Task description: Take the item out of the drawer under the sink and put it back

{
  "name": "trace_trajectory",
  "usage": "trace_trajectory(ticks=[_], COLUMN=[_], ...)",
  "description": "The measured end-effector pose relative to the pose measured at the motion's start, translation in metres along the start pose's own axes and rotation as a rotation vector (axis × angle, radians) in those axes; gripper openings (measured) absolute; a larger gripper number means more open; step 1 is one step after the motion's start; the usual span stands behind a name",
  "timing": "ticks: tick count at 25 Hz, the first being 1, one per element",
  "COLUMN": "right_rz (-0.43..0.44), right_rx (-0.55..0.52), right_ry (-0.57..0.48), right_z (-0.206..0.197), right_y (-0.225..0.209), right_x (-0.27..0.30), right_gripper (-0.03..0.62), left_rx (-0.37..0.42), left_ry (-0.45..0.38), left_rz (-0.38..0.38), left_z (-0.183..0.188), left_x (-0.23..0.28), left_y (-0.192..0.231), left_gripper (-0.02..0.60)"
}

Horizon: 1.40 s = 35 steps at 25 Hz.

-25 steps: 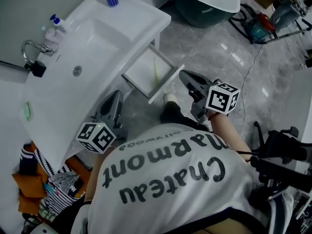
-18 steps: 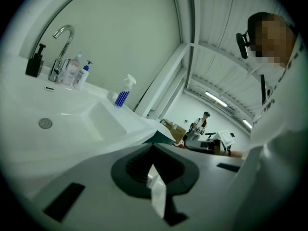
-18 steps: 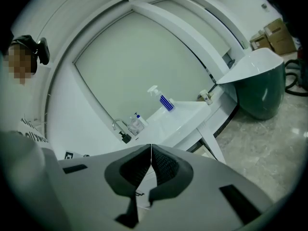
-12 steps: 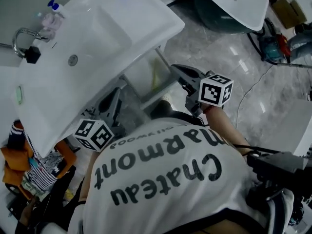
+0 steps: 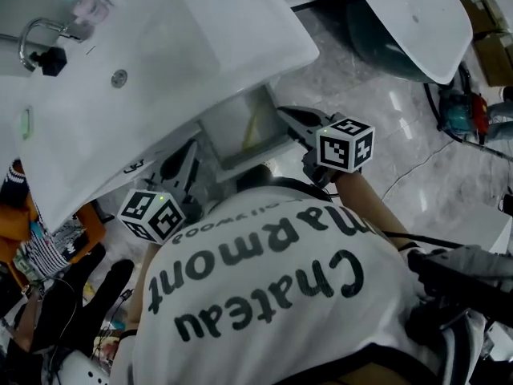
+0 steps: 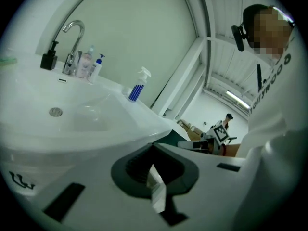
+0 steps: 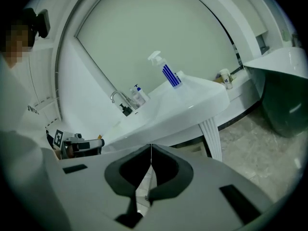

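The white drawer (image 5: 232, 119) stands pulled out under the white sink (image 5: 160, 62). A thin yellow-green item (image 5: 254, 125) lies inside it near the right wall. My left gripper (image 5: 192, 146) is shut and empty, low beside the drawer's left front corner, under the sink's rim. In the left gripper view its tips (image 6: 154, 147) meet below the basin (image 6: 72, 119). My right gripper (image 5: 283, 113) is shut and empty too, just right of the drawer's front edge. Its tips (image 7: 150, 152) touch in the right gripper view, which looks up at the sink (image 7: 183, 105) from below.
A tap (image 5: 36, 34), soap bottles (image 5: 88, 2) and a blue spray bottle (image 7: 168, 72) stand on the sink. A white bathtub (image 5: 417, 18) is at the back right. Cables and tools (image 5: 465, 111) lie on the grey marble floor. Bags and clothes (image 5: 40, 231) sit at the left.
Both grippers have sunk and closed in on the open drawer. The right one moved left to the drawer's front edge. My head leaned forward, so the sink slid up the picture.
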State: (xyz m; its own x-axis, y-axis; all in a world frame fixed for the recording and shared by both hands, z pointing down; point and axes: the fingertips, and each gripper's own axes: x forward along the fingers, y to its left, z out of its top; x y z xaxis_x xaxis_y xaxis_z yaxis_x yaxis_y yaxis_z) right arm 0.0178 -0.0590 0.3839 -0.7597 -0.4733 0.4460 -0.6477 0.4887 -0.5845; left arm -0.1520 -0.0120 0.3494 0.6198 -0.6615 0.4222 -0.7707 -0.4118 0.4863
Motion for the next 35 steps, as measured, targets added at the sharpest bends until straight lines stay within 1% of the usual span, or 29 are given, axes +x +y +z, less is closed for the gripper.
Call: trace_trajectory(ticks=[3,8,14,19,24,27,31,35], right_rz=[0.007,0.053,0.088,0.086,0.078,0.064,0.046,0.02], right_rx=[-0.044,-0.111,-0.1,-0.095,-0.083,-0.08,-0.069,-0.013], right_ry=[0.046,0.137,0.158,0.176,0.198,0.211,0.227,0.223], right_z=[-0.005,-0.013,-0.018,-0.027,-0.038,-0.045,-0.057,-0.069], right_y=[-0.007,-0.011,-0.017,-0.028,-0.04,-0.049,-0.06,-0.067], right_x=[0.01,0.029,0.037,0.043,0.05,0.054,0.055,0.052], right_gripper=[0.012,0.012,0.012,0.012,0.012,0.012,0.012,0.012], left_rx=[-0.056,-0.06,-0.059,-0.052,-0.055,-0.05,-0.018,0.0], left_ry=[-0.013,-0.03,-0.009,0.01,0.031,0.063,0.116,0.207], left_rz=[0.031,0.086,0.112,0.124,0.174,0.166,0.141,0.095], left_z=[-0.006,-0.012,-0.019,-0.024,-0.027,-0.033,-0.046,-0.069], left_x=[0.004,0.004,0.011,0.016,0.018,0.023,0.035,0.048], left_y=[0.007,0.01,0.008,0.013,0.023,0.025,0.02,0.009], left_gripper=[0.008,0.008,0.008,0.008,0.008,0.008,0.008,0.008])
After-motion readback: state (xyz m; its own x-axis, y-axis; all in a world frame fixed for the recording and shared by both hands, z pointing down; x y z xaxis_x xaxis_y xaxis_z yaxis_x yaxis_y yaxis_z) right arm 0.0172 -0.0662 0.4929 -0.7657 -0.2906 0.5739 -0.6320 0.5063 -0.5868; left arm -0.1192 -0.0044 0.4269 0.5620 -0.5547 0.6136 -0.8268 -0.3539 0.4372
